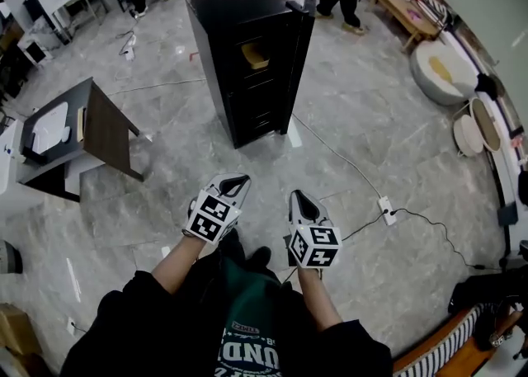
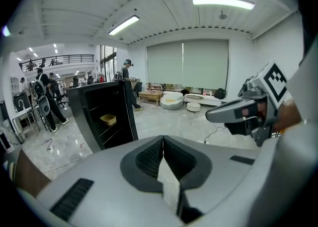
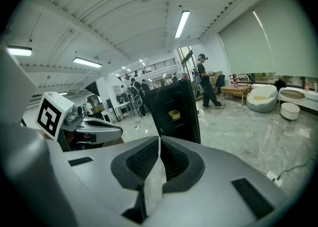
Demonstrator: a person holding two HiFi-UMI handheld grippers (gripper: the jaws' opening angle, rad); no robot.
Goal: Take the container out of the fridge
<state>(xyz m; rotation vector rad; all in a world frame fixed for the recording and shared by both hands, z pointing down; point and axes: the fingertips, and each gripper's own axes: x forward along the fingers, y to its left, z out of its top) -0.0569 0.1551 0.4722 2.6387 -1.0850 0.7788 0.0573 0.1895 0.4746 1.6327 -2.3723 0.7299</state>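
1 floor cable (image 1: 337, 155) nr open fridge (image 1: 247, 54)

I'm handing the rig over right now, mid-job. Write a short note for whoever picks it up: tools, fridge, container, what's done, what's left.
Tools: the left tool and right tool are both shut and empty, held low side by side in front of the person.
Things: the black fridge stands ahead across the floor, door open, well clear of both tools. The yellow container sits on an upper shelf inside.
Done: the door is open.
Left: close in, open a tool, grip the container, bring it out.
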